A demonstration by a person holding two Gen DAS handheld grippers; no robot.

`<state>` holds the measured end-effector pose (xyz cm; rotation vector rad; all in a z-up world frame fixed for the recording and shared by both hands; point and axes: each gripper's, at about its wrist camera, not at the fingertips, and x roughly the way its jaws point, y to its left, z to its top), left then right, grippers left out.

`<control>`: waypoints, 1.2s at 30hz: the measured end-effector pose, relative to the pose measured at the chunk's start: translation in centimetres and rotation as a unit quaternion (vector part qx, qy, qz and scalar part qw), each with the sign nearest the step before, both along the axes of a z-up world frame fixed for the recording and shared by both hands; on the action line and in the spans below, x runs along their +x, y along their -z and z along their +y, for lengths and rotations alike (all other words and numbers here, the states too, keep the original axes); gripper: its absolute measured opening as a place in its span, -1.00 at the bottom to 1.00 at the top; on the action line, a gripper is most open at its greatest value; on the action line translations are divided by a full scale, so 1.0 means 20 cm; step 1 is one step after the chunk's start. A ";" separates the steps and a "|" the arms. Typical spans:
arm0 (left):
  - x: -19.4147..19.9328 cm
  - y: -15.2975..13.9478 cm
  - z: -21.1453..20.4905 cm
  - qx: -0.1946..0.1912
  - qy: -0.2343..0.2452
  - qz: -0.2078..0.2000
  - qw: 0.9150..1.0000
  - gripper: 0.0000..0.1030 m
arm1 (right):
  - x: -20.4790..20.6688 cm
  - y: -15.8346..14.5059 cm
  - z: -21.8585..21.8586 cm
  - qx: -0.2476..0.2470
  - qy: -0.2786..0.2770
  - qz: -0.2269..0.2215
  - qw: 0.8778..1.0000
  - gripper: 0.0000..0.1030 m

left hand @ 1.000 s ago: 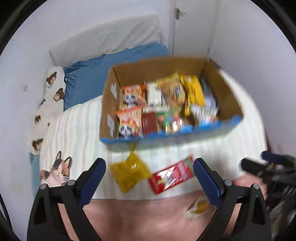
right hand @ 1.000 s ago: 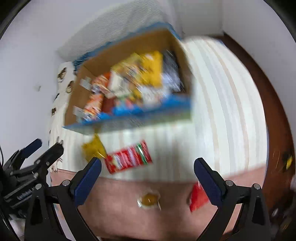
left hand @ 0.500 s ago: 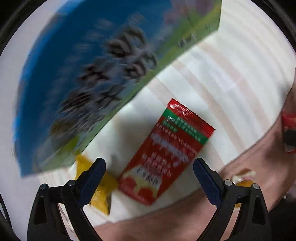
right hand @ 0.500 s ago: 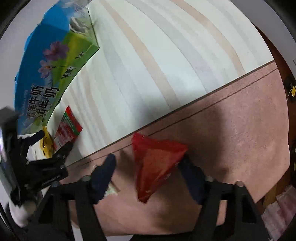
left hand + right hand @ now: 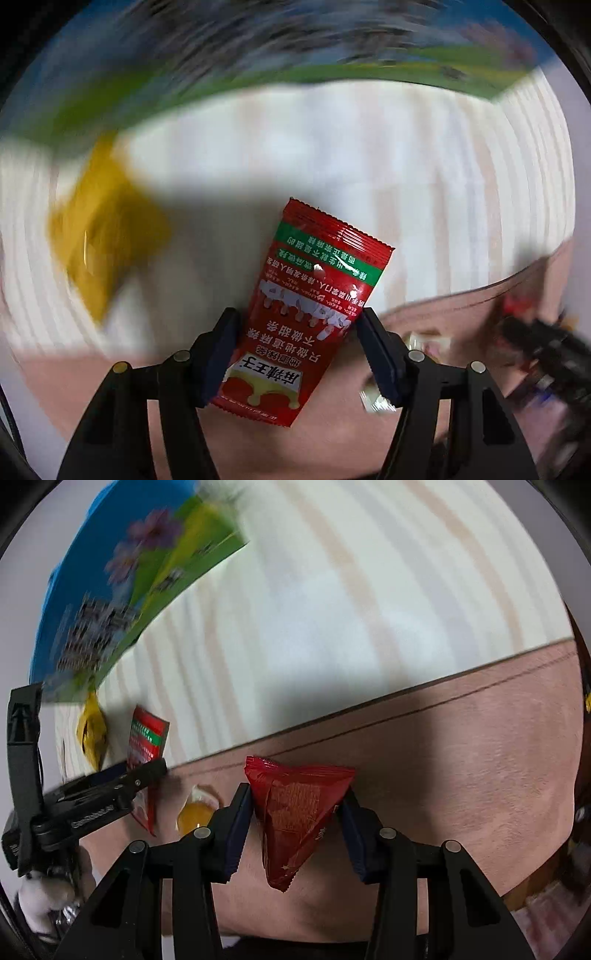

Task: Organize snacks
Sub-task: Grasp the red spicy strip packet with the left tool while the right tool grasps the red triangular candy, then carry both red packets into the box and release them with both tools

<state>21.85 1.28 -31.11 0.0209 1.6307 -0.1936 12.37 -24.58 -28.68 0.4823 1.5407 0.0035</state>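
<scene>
The red sachet (image 5: 310, 314) lay flat between the closing jaws of the left gripper (image 5: 299, 354), its sides touching both pads. Its long axis ran from the gripper outward, tilted a little to the right in the left wrist view, with the green-banded end pointing away toward the box (image 5: 258, 66) and the crown-printed end nearest the camera. It straddled the edge where the striped sheet (image 5: 406, 155) met the pink blanket (image 5: 332, 435).

A red triangular pack (image 5: 299, 812) sat on the blanket between the closing jaws of the right gripper (image 5: 295, 830), both pads against its sides; its wide end pointed away and its narrow tip toward the camera.

Counted outward: two red snacks, one per gripper. One yellow packet (image 5: 103, 236) lay on the sheet left of the sachet, just below the box. One small clear-wrapped orange sweet (image 5: 197, 808) rested on the blanket between the two grippers. One blue-and-green box stood beyond them.
</scene>
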 end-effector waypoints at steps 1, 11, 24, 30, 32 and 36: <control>-0.04 0.01 0.06 -0.015 -0.037 0.012 0.999 0.23 | 0.00 0.00 0.02 -0.001 -0.012 0.001 1.000 -0.05; -0.18 0.09 0.18 -0.071 -0.072 0.051 0.994 0.29 | 0.05 0.09 0.16 0.033 -0.066 0.035 0.997 0.09; -0.31 0.06 0.12 -0.049 -0.139 0.012 0.989 0.02 | 0.00 0.04 0.15 -0.003 -0.093 0.016 0.996 -0.13; -0.19 0.11 0.07 -0.016 -0.091 0.016 0.996 0.04 | 0.02 0.10 0.16 0.017 -0.083 0.035 0.996 -0.07; -0.20 0.10 0.04 -0.008 -0.087 0.008 0.996 0.04 | 0.02 0.12 0.17 0.011 -0.089 0.038 0.995 -0.06; -0.23 0.09 -0.11 0.001 -0.078 -0.014 0.997 -0.06 | 0.01 0.12 0.19 -0.007 -0.098 0.029 0.995 -0.17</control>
